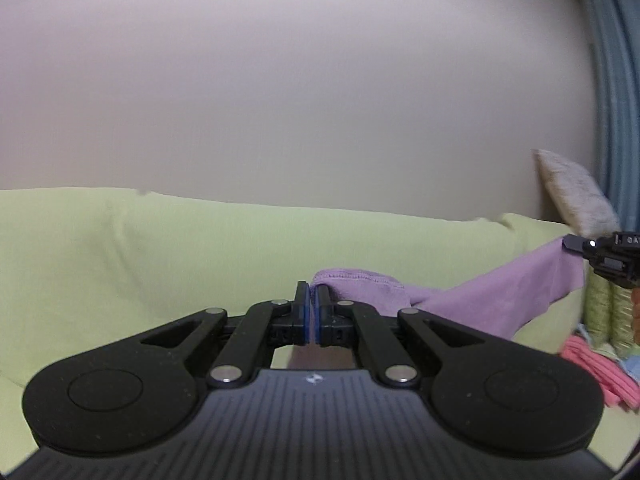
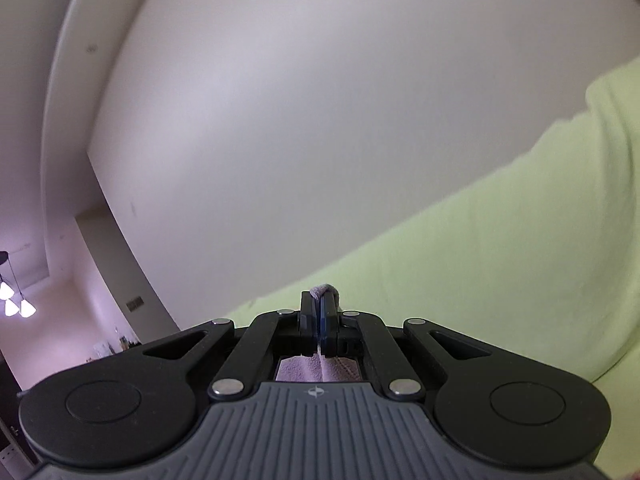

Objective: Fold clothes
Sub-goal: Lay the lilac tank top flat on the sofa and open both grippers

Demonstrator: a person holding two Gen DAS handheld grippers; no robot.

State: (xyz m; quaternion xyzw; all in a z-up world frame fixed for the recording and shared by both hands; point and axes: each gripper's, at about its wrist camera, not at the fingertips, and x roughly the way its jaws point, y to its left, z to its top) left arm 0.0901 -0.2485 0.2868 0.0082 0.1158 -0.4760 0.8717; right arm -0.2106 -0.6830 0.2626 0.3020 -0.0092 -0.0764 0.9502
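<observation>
A purple cloth (image 1: 492, 288) hangs stretched in the air above a light green covered sofa (image 1: 160, 248). My left gripper (image 1: 312, 292) is shut on one hemmed corner of it, and the fabric bunches just right of the fingertips. At the far right of the left wrist view, my right gripper (image 1: 576, 245) pinches the other corner, held higher. In the right wrist view my right gripper (image 2: 319, 300) is shut on the purple cloth (image 2: 325, 290), a small tuft poking past the tips and more fabric showing below the fingers.
A grey cushion (image 1: 576, 196) leans against the wall at the sofa's right end. A folded pink garment (image 1: 600, 376) and other stacked cloth lie at the lower right. A blue curtain (image 1: 616, 100) hangs at the right. The plain wall (image 2: 320, 120) rises behind the green sofa cover (image 2: 500, 260).
</observation>
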